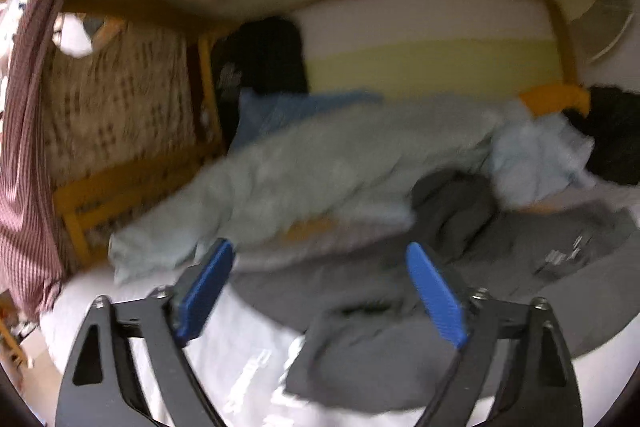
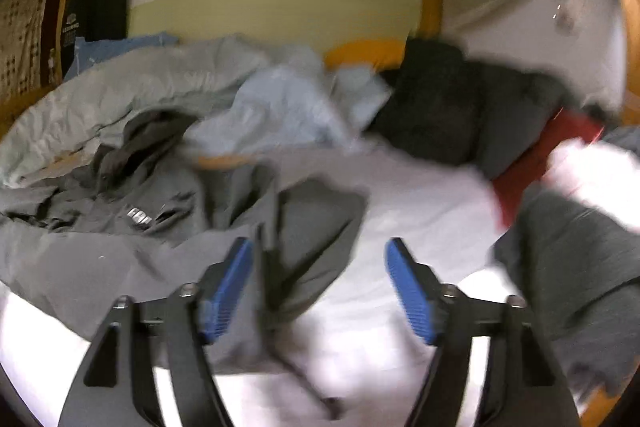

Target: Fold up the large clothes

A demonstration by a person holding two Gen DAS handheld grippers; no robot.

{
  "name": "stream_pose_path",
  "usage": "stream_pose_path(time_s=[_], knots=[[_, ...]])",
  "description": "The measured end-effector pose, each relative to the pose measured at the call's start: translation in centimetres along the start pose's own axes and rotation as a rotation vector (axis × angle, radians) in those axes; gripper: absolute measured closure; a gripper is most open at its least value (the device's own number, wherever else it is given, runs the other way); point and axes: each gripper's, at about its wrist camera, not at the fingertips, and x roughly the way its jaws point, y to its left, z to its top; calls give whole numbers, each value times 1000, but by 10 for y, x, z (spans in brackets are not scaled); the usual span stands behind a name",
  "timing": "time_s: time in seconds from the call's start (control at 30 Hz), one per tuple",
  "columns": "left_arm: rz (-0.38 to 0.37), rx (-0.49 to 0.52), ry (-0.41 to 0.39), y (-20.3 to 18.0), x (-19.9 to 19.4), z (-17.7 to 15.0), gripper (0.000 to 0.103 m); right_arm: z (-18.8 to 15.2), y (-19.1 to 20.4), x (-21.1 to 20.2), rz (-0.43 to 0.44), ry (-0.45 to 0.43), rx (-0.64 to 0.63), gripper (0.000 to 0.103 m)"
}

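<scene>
Crumpled grey garment (on bed)

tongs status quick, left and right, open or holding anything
Left tongs: open, holding nothing, above the dark grey garment.
Right tongs: open, holding nothing, over the white sheet.

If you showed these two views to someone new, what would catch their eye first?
Probably the blue-padded left gripper and right gripper, both open and empty above the white bed. Next, the rumpled dark grey garment spread across it, with a pale green duvet heaped behind.
</scene>
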Motion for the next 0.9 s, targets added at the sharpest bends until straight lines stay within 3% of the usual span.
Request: stream_pose_path(time_s=[0.03,0.1,0.23,0.27,0.33,0.43,0.47,0.53,0.63,0.77,0.83,0.9], knots=[[-16,-15,-38,-10,-9,10,0,-1,-2,-9,-24,-51,-8,13],[-47,-49,-71,-28,-20,22,0,0,-5,-14,-34,-79,-19,13],[-145,9,10,-84,-25,1,0,-3,-12,-17,-62,-23,-1,8],[-122,53,5,-101,-27,-11,0,-6,-14,-16,-60,-4,12,2],[-82,56,-17,-123,-34,-26,0,-11,-17,-9,-23,29,28,0],[-263,-106,65,-132,-36,-33,0,-20,-19,5,-55,70,8,0],[-291,-130,84,-136,-36,-34,0,-22,-20,7,-81,77,-4,0],[-281,-79,74,-148,-38,-36,0,-21,-22,6,-100,88,-24,0],[-198,18,38,-167,-43,-36,0,-17,-29,-9,-58,4,12,0],[-226,31,21,-180,-49,-37,0,-18,-28,2,-75,31,13,0],[-326,-9,65,-182,-49,-39,0,-21,-27,9,-108,54,-5,0],[-502,-19,138,-187,-43,-37,0,-24,-27,11,-131,62,-18,0]])
